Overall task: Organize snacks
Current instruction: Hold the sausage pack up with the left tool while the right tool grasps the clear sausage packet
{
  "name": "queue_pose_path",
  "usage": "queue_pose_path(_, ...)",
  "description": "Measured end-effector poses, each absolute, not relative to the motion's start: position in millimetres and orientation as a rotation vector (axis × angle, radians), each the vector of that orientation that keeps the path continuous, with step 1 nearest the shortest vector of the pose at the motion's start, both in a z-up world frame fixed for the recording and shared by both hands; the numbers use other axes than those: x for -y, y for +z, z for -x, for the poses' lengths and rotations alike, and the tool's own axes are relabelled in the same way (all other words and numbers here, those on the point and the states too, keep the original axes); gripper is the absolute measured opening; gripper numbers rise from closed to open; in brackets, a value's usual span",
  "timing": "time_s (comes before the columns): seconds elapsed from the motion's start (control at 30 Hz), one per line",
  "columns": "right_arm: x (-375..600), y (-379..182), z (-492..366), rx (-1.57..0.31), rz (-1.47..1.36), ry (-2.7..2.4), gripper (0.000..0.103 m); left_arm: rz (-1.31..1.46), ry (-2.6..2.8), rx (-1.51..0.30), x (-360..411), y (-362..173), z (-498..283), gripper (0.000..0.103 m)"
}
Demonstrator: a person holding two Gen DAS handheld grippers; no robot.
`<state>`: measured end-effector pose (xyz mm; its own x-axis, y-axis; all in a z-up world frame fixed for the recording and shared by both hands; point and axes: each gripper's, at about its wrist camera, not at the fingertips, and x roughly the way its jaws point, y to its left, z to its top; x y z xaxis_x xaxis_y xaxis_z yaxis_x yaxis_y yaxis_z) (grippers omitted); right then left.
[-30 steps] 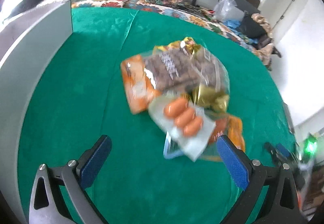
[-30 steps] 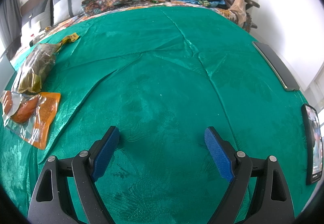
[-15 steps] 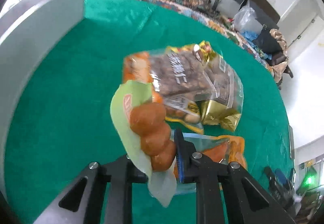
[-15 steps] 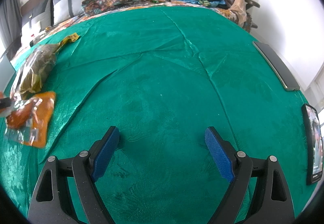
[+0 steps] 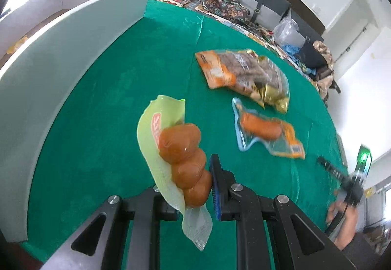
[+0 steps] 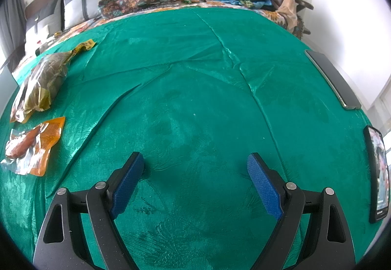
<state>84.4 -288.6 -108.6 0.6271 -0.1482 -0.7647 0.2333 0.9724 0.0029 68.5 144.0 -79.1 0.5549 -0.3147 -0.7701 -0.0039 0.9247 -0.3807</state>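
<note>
left gripper (image 5: 193, 187) clamps a pale green vacuum pouch of three round sausages (image 5: 182, 147), lifted above the green bedspread (image 5: 102, 123) beside a white box wall (image 5: 61, 55). two more snacks lie apart on the cloth: a clear bag of nuts (image 5: 246, 77) and a single-sausage pouch (image 5: 266, 129) (glossy, orange-edged). right gripper (image 6: 195, 182) hovers wide, nothing between its blue pads.
</note>
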Motion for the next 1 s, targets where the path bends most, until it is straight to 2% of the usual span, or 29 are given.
queue_pose_path(1.0, 291.0, -110.1, -82.5, -0.865, -0.111, -0.212, 0.092, 0.341, -0.241, -0.933, -151.3, -90.9, -47.1, 0.018)
